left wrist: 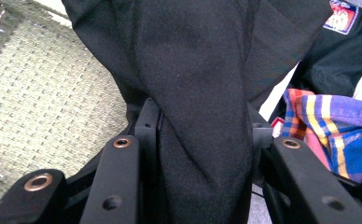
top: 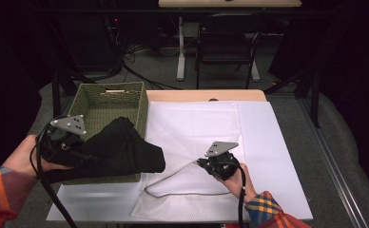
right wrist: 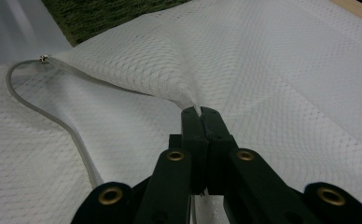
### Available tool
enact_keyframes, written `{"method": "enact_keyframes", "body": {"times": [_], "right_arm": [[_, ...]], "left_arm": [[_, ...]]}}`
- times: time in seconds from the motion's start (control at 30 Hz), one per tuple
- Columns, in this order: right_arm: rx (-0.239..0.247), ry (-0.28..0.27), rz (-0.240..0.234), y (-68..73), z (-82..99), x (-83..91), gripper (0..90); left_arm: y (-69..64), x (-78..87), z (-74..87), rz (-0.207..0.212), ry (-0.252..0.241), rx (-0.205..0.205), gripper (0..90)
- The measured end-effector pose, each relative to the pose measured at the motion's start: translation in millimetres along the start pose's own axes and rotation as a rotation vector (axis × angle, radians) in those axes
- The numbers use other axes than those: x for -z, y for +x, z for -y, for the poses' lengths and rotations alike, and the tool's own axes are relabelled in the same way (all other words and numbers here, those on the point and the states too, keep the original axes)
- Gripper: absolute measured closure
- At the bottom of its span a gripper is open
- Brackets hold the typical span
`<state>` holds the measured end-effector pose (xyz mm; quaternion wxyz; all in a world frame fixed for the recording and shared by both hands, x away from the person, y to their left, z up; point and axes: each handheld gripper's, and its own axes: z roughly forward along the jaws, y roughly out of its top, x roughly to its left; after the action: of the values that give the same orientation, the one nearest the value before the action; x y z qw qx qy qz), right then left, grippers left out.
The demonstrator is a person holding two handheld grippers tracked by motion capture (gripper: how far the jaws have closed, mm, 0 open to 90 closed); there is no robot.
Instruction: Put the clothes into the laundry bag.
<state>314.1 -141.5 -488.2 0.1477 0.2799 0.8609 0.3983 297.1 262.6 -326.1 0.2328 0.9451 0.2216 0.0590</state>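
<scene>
A black garment [top: 121, 147] drapes over the front right corner of a green woven basket [top: 107, 99] at the table's left. My left gripper [top: 80, 154] is shut on that garment; in the left gripper view the black cloth [left wrist: 202, 93] runs between its jaws. A white mesh laundry bag [top: 201, 137] lies flat across the table's middle, its grey zipper edge [top: 173, 183] curving open at the front. My right gripper [top: 202, 163] is shut on a pinched fold of the mesh [right wrist: 188, 91], lifting it slightly.
The wooden table edge [top: 206, 95] shows behind the bag. A white sheet [top: 277, 156] covers the tabletop. Beyond the table stand a dark chair [top: 225, 42] and a white desk leg [top: 181, 47]. Plaid sleeves [top: 2, 183] enter from the bottom.
</scene>
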Motion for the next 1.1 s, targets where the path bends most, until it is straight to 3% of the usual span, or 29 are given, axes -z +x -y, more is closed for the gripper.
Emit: {"method": "enact_keyframes", "body": {"times": [0.13, 0.4, 1.1], "right_arm": [[0.002, -0.003, -0.001, -0.3, -0.9, 0.6, 89.9], [0.005, -0.005, 0.004, -0.2, -2.0, 1.0, 89.8], [-0.002, -0.011, 0.014, -0.2, -3.8, 4.1, 89.8]], "left_arm": [[-4.7, -3.1, -0.1, 0.013, 0.002, -0.018, 60.9], [-13.8, -9.2, -0.6, 0.038, -0.015, -0.016, 60.9], [-32.2, -42.3, -11.1, 0.116, -0.014, -0.041, 60.7]]}}
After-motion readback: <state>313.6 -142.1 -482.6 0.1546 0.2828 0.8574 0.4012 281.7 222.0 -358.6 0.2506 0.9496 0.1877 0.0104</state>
